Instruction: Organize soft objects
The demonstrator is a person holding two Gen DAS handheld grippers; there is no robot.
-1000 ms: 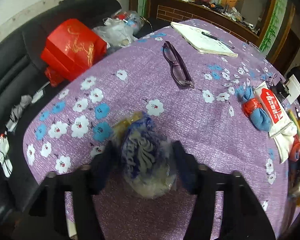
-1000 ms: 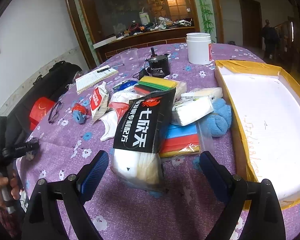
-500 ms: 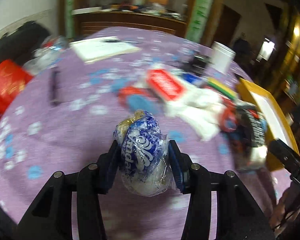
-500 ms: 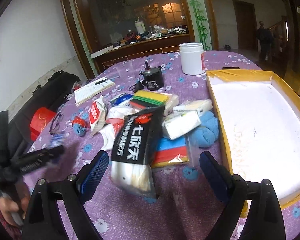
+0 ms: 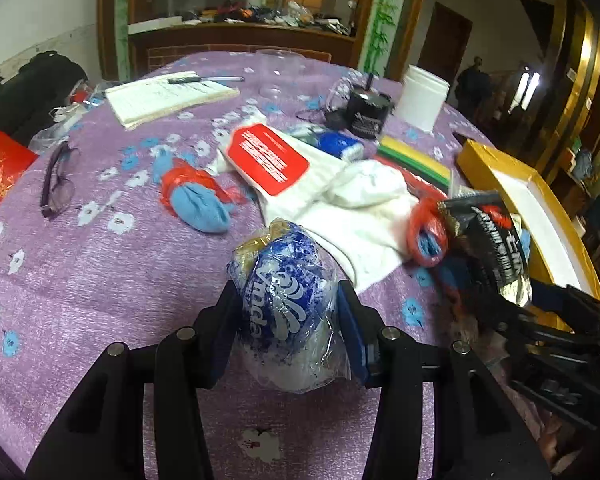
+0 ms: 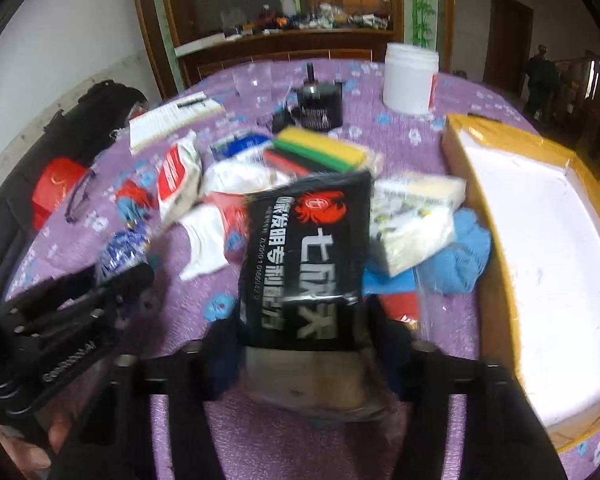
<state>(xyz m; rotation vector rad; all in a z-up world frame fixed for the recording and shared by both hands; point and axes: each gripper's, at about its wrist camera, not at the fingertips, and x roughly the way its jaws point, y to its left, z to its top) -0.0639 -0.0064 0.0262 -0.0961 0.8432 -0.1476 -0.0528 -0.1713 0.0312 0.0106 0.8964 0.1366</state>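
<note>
**Left wrist view: both grippers loaded, box not yet filled**

Left wrist view, nearest first: the left gripper (image 5: 288,312) has its jaws closed in on a blue-and-white tissue pack (image 5: 286,308), one pad pressing each side, the crinkled plastic bulging between them. The pack is carried above the purple floral table (image 5: 100,280), not resting on it. The side-on squeeze suits a soft, compressible packet.

Right wrist view: the right gripper (image 6: 300,344) has its jaws drawn in around the lower end of a black packet (image 6: 308,256) with white characters and a red crest. The frame is blurred, so pad contact cannot be confirmed, but the packet stands tilted up out of the heap, which reads as held. Holding it by its lower end keeps the limp length clear of the heap.

Farther out lies the heap of soft goods: white cloth (image 5: 352,216), a blue cloth bundle (image 5: 198,208), a red-labelled white pack (image 5: 268,160), stacked coloured sponges (image 6: 320,156). Right of the heap sits the yellow-edged box (image 6: 540,240), white inside and holding nothing, judged the likely destination. Beyond: a white jar (image 6: 410,80) and a notebook (image 5: 168,96), and spectacles (image 5: 56,184) to the left, all hard things left alone.
</note>
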